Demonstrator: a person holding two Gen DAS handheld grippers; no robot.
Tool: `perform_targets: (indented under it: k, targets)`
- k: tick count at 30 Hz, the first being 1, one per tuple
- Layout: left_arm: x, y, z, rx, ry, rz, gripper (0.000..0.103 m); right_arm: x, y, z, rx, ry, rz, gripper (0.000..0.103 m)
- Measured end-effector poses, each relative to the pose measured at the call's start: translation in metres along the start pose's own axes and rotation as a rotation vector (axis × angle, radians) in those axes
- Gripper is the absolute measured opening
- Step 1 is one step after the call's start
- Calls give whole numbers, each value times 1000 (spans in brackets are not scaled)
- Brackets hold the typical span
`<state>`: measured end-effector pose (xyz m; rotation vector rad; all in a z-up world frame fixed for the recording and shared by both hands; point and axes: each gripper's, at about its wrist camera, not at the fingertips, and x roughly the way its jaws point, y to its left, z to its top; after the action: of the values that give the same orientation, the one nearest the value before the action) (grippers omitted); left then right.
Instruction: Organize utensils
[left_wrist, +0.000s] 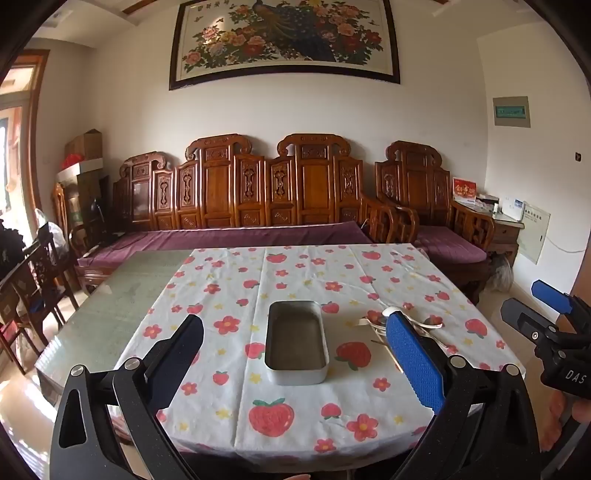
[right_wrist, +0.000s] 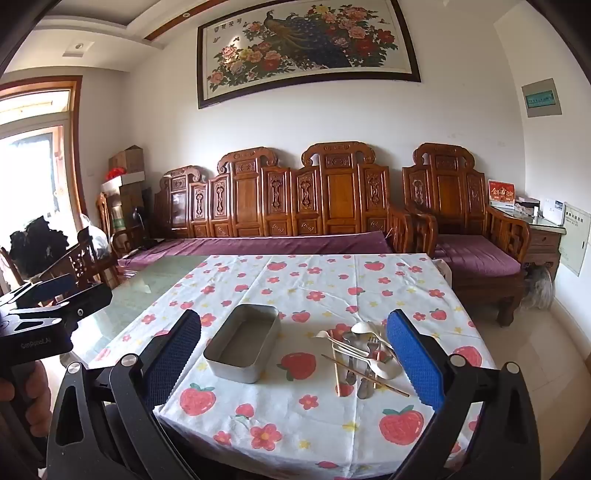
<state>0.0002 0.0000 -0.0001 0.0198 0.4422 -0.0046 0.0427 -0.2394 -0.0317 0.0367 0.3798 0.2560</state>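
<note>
The left gripper (left_wrist: 295, 365) is held wide open, nothing gripped, over the near edge of the tablecloth (right_wrist: 314, 280). The metal tray (right_wrist: 242, 343) is seen mid-cloth. Just right of the tray, the utensils (right_wrist: 364, 354) are heaped. The right gripper (right_wrist: 295, 362) is spread wide, empty.

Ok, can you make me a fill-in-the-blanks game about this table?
1. The metal tin has ____ inside it.
2. The utensils lie in a pile to the ____ of the tin.
3. The tablecloth is printed with flowers and ____.
4. Both hand-held grippers, left and right, are ____.

Missing words: nothing; right; strawberries; open
</note>
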Motion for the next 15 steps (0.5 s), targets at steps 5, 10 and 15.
perform_targets:
  k: [5, 10, 15]
  targets:
    - [0, -1, 0, 3, -1, -1, 96, 0, -1, 0, 4, -3, 2, 101]
    - [0, 0, 0, -1, -3, -1, 96, 0, -2, 0, 10, -2, 6, 101]
    - [0, 0, 0, 2, -4, 0, 96, -1, -1, 1, 11, -4, 8, 101]
